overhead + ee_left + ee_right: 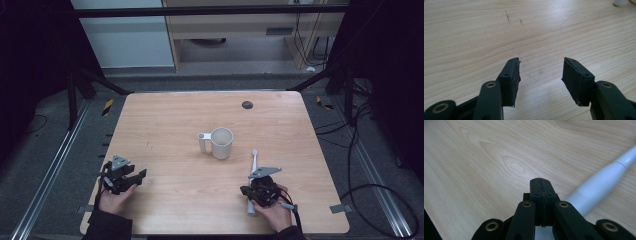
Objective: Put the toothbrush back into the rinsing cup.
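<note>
Centrally, white mug (222, 143) upright on table (165, 125), interior contents indiscernible

The table (175, 120) is pale wood grain, smooth with a soft sheen. The mug (221, 143) looks matt white ceramic or plastic. The toothbrush (599, 186) handle is smooth white plastic. Both grippers' jaws are matt black plastic with ribbed rubbery pads (574, 80)

Lab rig: framed wooden table (165, 120), trailing floor cables (360, 165).
</note>
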### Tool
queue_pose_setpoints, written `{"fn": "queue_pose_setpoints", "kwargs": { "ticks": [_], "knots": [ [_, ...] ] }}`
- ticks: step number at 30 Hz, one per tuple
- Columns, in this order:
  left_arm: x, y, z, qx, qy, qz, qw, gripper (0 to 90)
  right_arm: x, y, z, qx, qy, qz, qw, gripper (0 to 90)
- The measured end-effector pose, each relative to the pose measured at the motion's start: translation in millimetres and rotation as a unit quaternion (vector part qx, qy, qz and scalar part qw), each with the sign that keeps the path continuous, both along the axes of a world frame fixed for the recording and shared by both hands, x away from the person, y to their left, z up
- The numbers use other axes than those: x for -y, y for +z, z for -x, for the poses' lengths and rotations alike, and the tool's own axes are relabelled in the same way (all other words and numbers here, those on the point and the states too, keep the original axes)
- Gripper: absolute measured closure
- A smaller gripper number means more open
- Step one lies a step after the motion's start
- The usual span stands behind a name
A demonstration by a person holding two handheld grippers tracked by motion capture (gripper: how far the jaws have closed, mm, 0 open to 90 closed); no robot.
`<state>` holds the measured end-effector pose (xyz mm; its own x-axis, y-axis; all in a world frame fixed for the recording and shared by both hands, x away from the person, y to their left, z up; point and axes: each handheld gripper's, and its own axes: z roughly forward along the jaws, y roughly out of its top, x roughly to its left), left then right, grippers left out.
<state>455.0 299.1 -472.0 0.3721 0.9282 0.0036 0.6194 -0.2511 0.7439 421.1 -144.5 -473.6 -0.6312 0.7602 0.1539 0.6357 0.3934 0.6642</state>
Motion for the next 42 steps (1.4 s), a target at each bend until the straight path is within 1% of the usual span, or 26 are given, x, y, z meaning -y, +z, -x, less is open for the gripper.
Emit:
{"fn": "queue_pose_setpoints", "kwargs": {
  "ticks": [4,8,12,13,14,16,18,20,23,26,28,29,30,33,35,36,37,39,42],
  "knots": [
    [0.3,0.0,-0.1,0.0,-0.001,-0.001,1.0,46.9,8.9,2.7,1.6,0.004,-0.011,-0.003,0.9999,89.9],
    [0.2,0.0,0.0,0.0,0.0,0.0,1.0,46.9,11.9,4.9,2.2,0.003,-0.016,-0.005,0.9999,89.9],
    [0.0,-0.1,-0.2,0.0,-0.001,-0.001,1.0,46.9,18.3,9.2,2.0,0.011,-0.025,-0.005,0.9996,89.8],
    [0.1,-0.1,-0.2,0.0,-0.001,-0.002,1.0,46.9,22.4,12.5,1.9,0.012,-0.035,-0.006,0.9993,89.4],
    [0.2,-0.2,-0.4,0.0,-0.001,-0.002,1.0,46.9,24.2,13.6,1.5,0.014,-0.039,-0.008,0.9991,88.6],
    [0.3,-0.3,-0.5,-0.001,-0.001,-0.003,1.0,46.9,29.8,17.5,0.1,0.018,-0.052,-0.006,0.9985,86.5],
    [0.6,-0.4,-0.6,-0.001,-0.001,-0.003,1.0,46.9,32.4,19.0,-0.8,0.022,-0.055,-0.004,0.9982,85.8],
    [1.2,-1.0,-1.1,-0.001,-0.001,-0.003,1.0,46.9,38.7,24.5,-3.5,0.022,-0.067,0.001,0.9975,81.9],
    [1.4,-1.2,-1.3,-0.004,-0.002,-0.004,1.0,46.9,43.4,28.7,-6.4,0.021,-0.075,-0.001,0.9969,77.9],
    [1.1,-1.3,-1.4,-0.004,-0.002,-0.004,1.0,46.8,45.7,31.6,-9.7,0.019,-0.081,0.003,0.9966,74.0],
    [1.1,-1.5,-1.7,-0.005,-0.002,-0.004,1.0,46.8,45.7,33.6,-12.0,0.017,-0.084,0.004,0.9963,70.6],
    [1.1,-1.5,-1.7,-0.005,-0.002,-0.004,1.0,46.8,45.7,33.6,-12.0,0.017,-0.084,0.004,0.9963,70.6],
    [1.1,-1.6,-2.0,-0.005,-0.003,-0.005,1.0,46.8,45.8,34.9,-14.3,0.014,-0.086,0.004,0.9962,66.3],
    [1.5,-1.9,-2.2,-0.006,-0.003,-0.006,1.0,46.7,45.2,36.0,-16.4,0.014,-0.095,0.009,0.9954,62.5],
    [1.5,-2.0,-2.4,-0.006,-0.003,-0.006,1.0,46.7,44.8,36.3,-18.5,0.017,-0.104,0.021,0.9942,58.0],
    [1.4,-2.1,-2.7,-0.005,-0.003,-0.006,1.0,46.7,44.6,36.2,-19.8,0.017,-0.107,0.026,0.9938,56.7],
    [1.3,-2.3,-2.7,-0.005,-0.003,-0.006,1.0,46.7,43.8,36.4,-20.9,0.012,-0.11,0.024,0.9936,55.9],
    [1.2,-2.6,-2.6,-0.006,-0.002,-0.005,1.0,46.7,42.6,36.5,-24.2,0.009,-0.111,0.027,0.9934,54.4],
    [0.9,-2.7,-3.0,-0.006,-0.003,-0.005,1.0,46.7,38.2,37.8,-30.1,0.004,-0.109,0.023,0.9938,53.1]
  ]
}}
